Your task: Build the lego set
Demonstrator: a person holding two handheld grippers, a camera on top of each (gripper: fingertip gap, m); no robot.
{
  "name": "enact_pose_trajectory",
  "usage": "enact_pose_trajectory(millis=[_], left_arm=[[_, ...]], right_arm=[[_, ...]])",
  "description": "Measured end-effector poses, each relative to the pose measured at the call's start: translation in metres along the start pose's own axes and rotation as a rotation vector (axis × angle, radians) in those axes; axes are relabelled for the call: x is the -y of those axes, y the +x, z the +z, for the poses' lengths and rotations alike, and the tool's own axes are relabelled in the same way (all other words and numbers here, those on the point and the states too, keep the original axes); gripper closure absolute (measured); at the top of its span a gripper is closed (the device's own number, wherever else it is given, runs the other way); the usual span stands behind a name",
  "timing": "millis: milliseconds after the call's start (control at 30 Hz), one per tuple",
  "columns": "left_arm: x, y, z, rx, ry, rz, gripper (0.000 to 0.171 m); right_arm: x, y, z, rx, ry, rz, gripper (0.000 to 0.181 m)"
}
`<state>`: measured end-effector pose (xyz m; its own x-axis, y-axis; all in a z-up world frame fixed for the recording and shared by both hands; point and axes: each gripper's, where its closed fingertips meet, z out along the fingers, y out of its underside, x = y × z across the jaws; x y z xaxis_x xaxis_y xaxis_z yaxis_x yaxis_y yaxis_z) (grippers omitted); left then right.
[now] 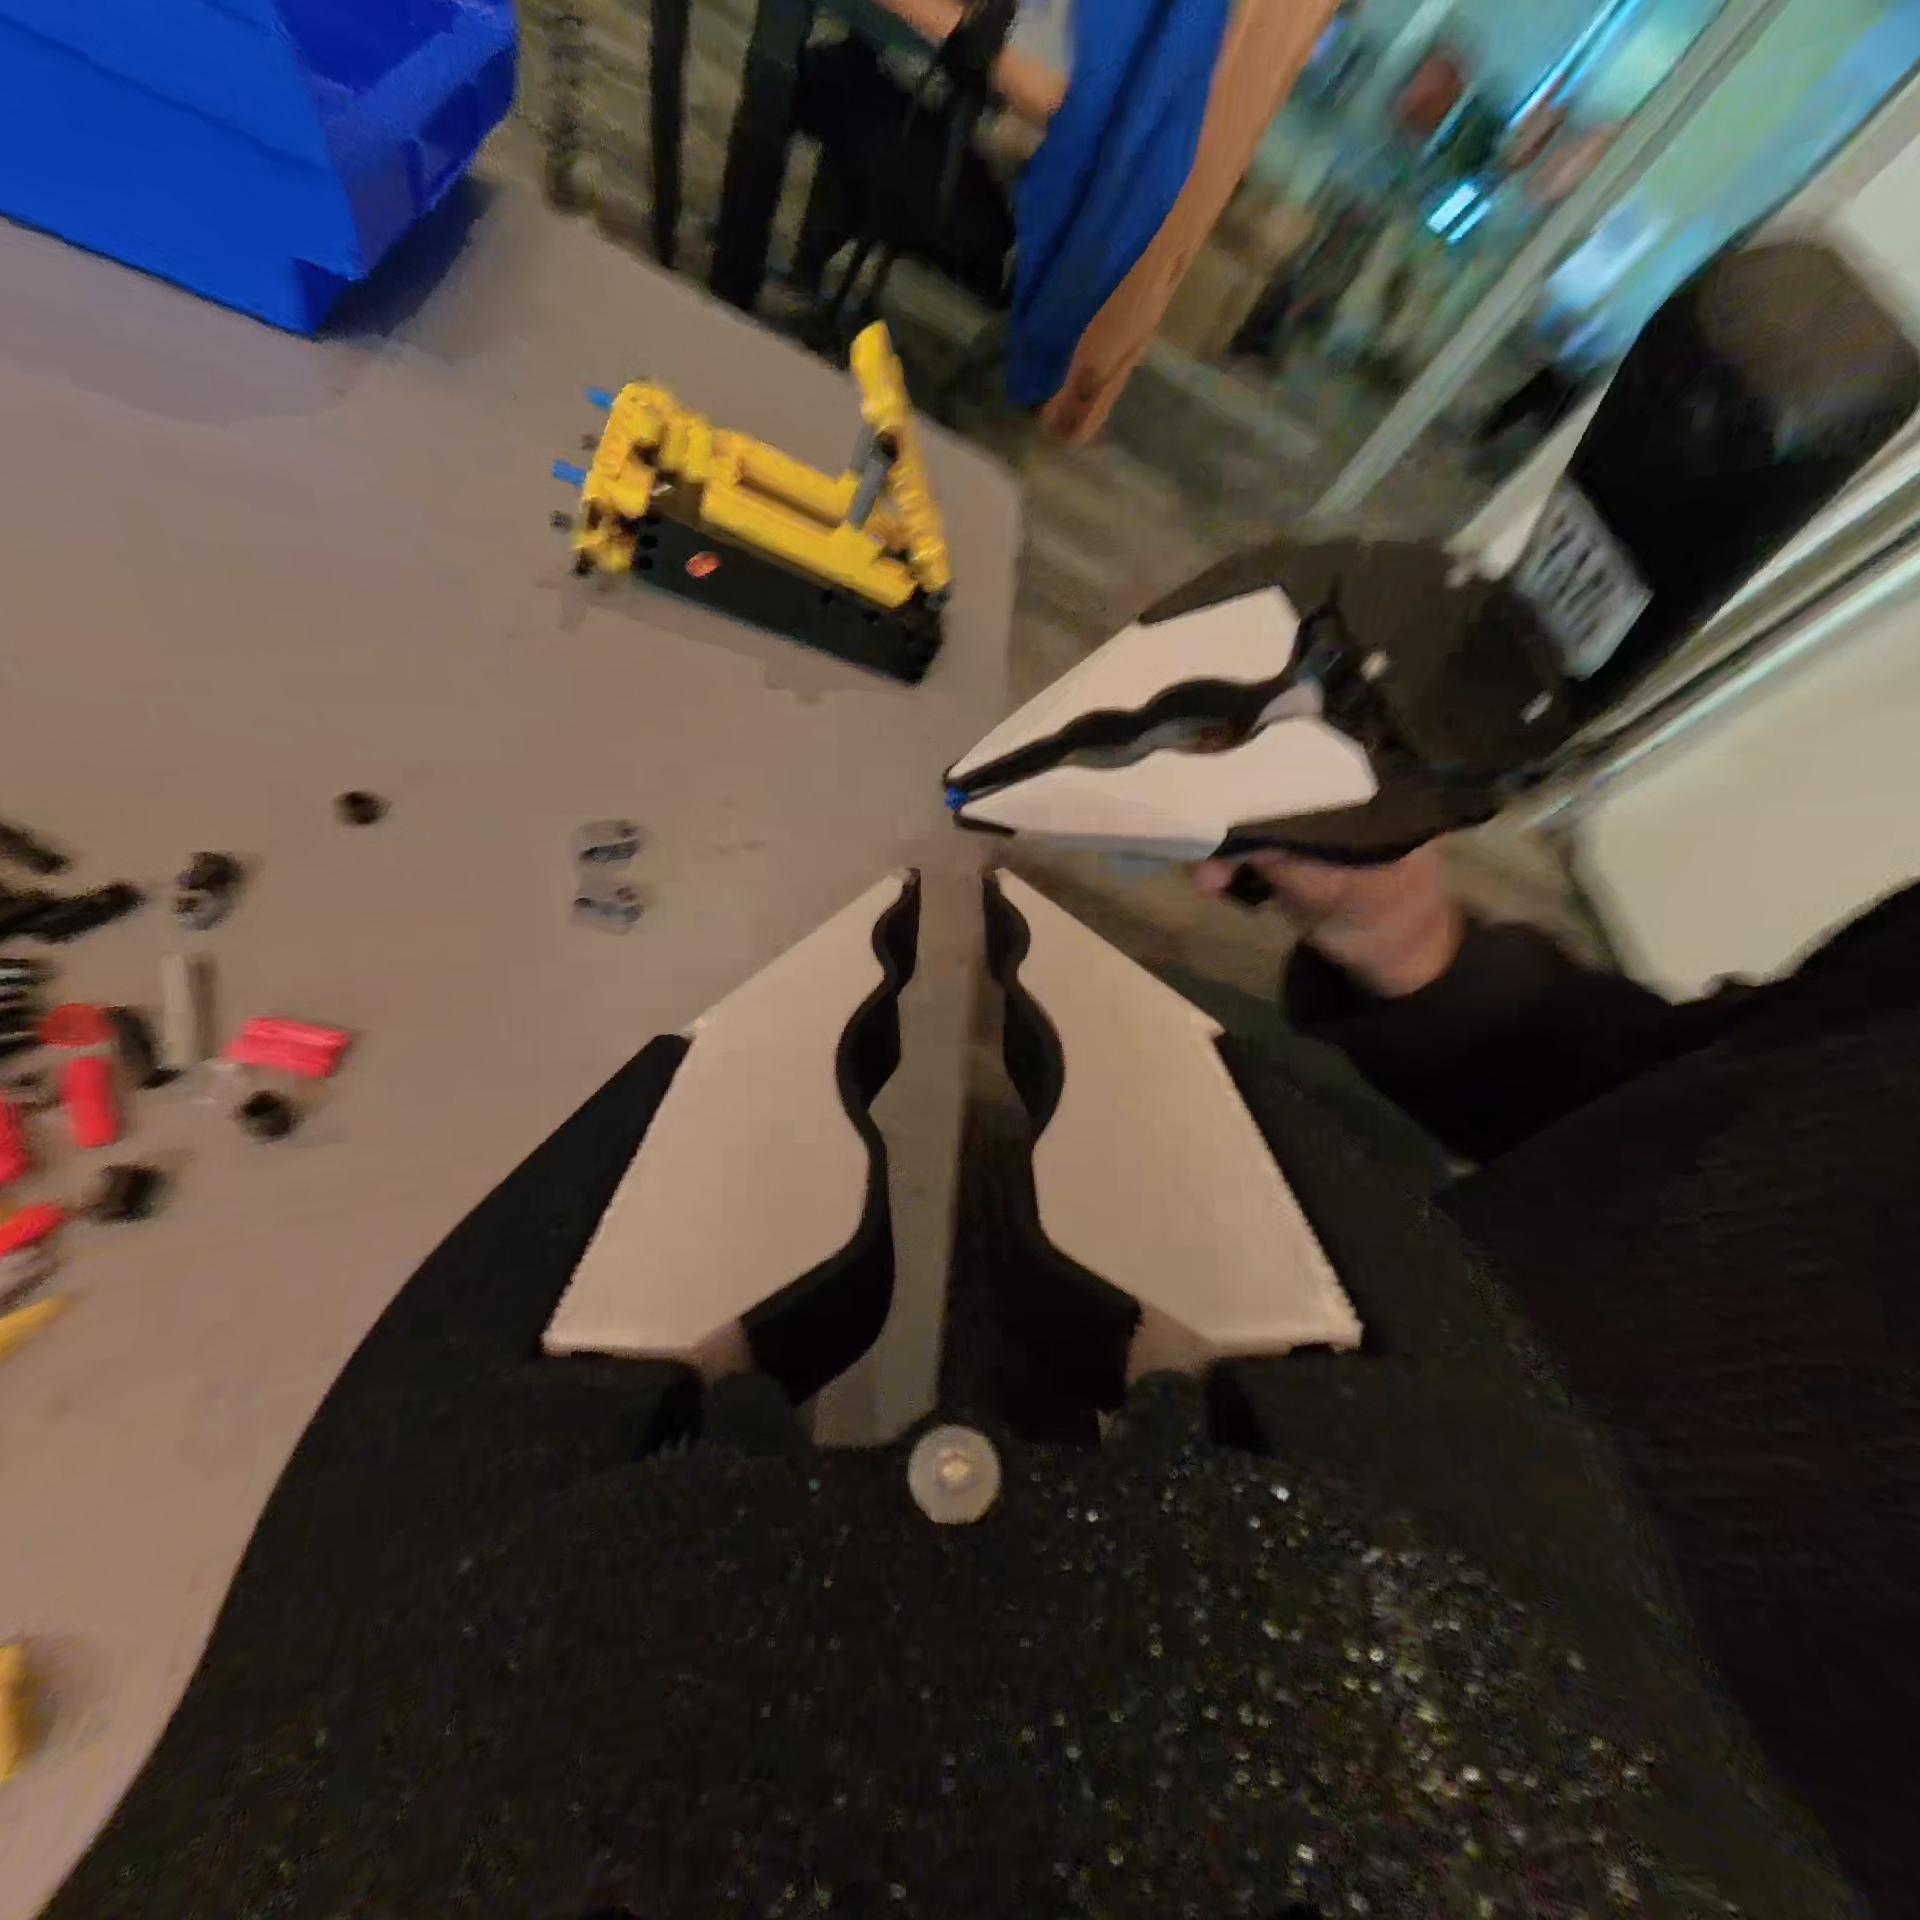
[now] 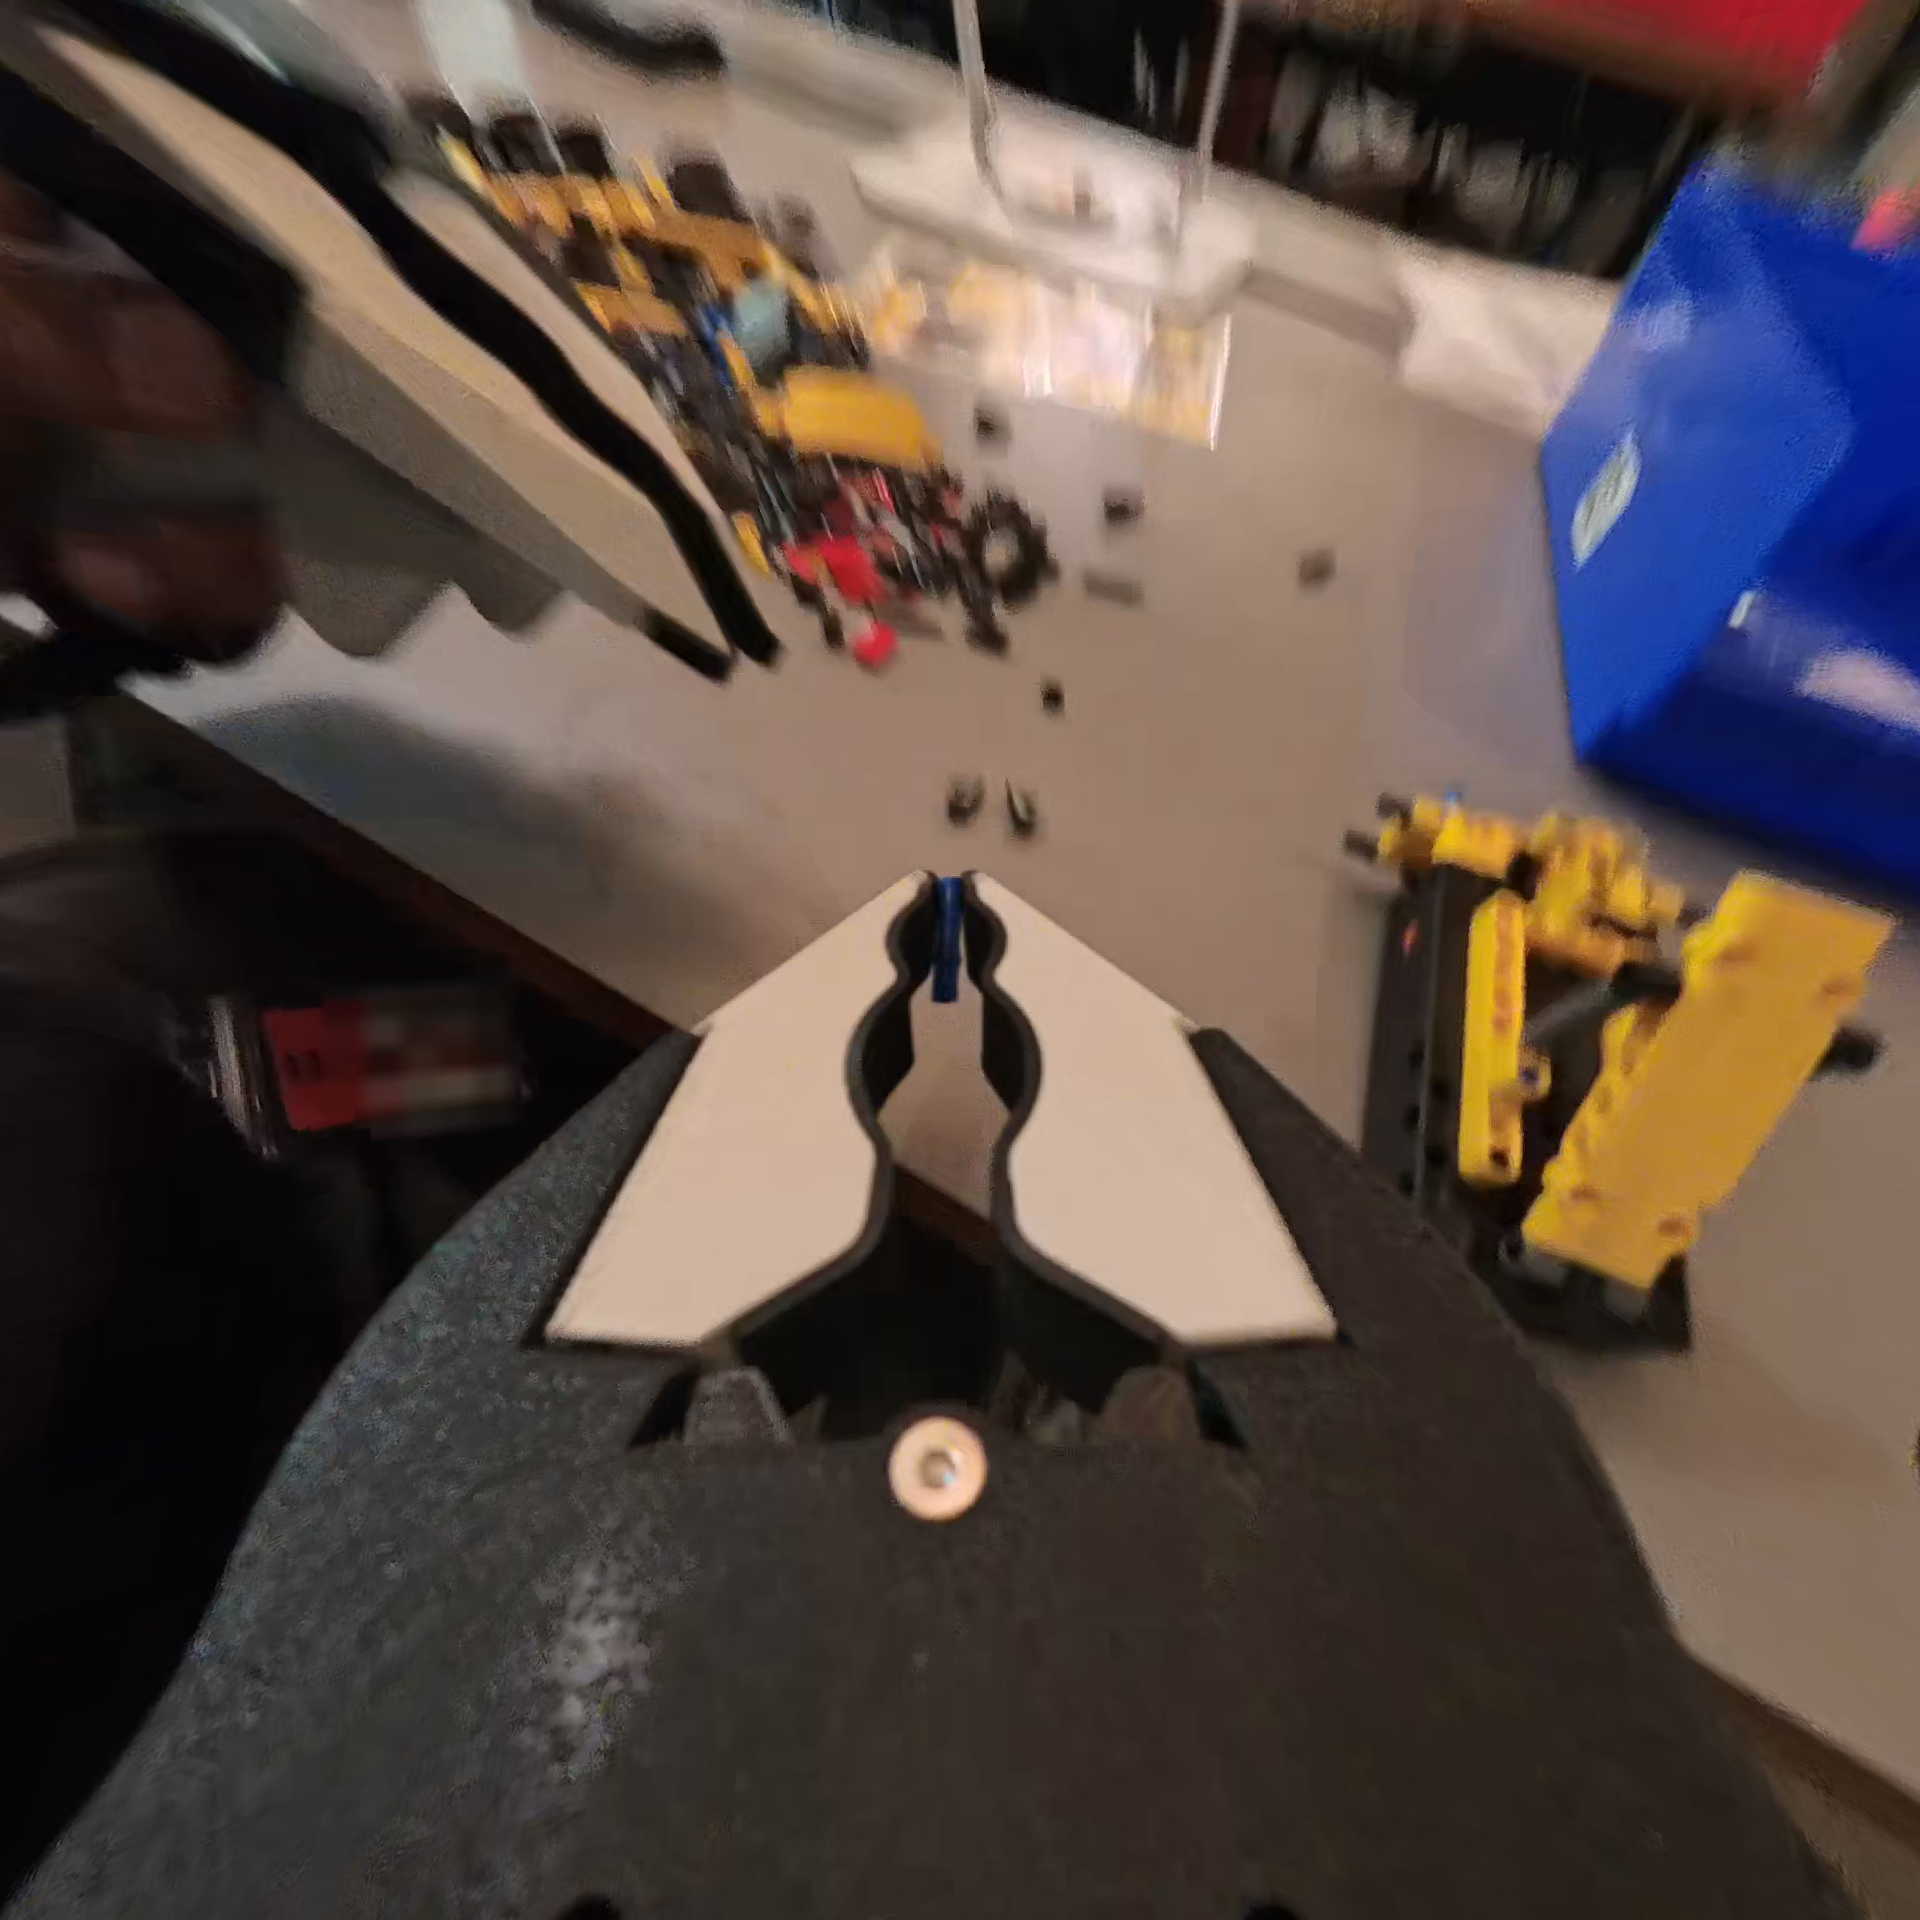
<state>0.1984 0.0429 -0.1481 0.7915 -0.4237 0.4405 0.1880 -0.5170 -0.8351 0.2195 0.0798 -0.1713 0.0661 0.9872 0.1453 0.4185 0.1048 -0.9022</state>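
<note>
My right gripper is shut on a small blue pin that stands lengthwise between its pads, above the table's near edge. The left wrist view shows the same gripper from the side with the blue pin's tip poking out at its fingertips. My left gripper is open a little with nothing between its pads, just below the right gripper's tips. It also shows in the right wrist view at the upper left, empty. A yellow and black brick assembly stands on the grey table; it shows at the right in the right wrist view.
A blue bin stands at the table's far left corner, also in the right wrist view. Loose red, black and grey small parts lie at the left, two grey connectors nearer. A pile of parts lies farther off. Left tips to right tips: about 6 cm.
</note>
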Motion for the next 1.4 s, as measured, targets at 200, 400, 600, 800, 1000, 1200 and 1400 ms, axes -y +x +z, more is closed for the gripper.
enact_pose_trajectory(millis=[200,400,600,800,1000,1200,1400], left_arm=[[0.040,0.036,-0.037,-0.434,0.347,-0.356,0.126],[0.025,0.046,-0.038,-0.542,0.263,-0.505,0.126],[0.023,0.058,-0.043,-0.643,0.262,-0.589,0.142],[0.024,0.054,-0.047,-0.643,0.292,-0.636,0.161],[0.029,0.051,-0.050,-0.676,0.340,-0.705,0.163],[0.025,0.044,-0.047,-0.644,0.349,-0.739,0.162],[0.024,-0.008,-0.069,-0.361,0.474,-0.683,0.162]], right_arm=[[0.062,-0.027,-0.019,-0.065,0.271,-0.306,0.177],[0.079,-0.062,-0.018,-0.005,0.361,-0.486,0.177],[0.084,-0.073,-0.012,0.058,0.389,-0.465,0.176],[0.091,-0.080,-0.012,0.122,0.437,-0.418,0.175],[0.095,-0.081,-0.011,0.112,0.481,-0.404,0.168],[0.092,-0.073,-0.006,0.107,0.476,-0.352,0.181],[0.078,-0.044,-0.003,0.090,0.432,-0.207,0.179]])
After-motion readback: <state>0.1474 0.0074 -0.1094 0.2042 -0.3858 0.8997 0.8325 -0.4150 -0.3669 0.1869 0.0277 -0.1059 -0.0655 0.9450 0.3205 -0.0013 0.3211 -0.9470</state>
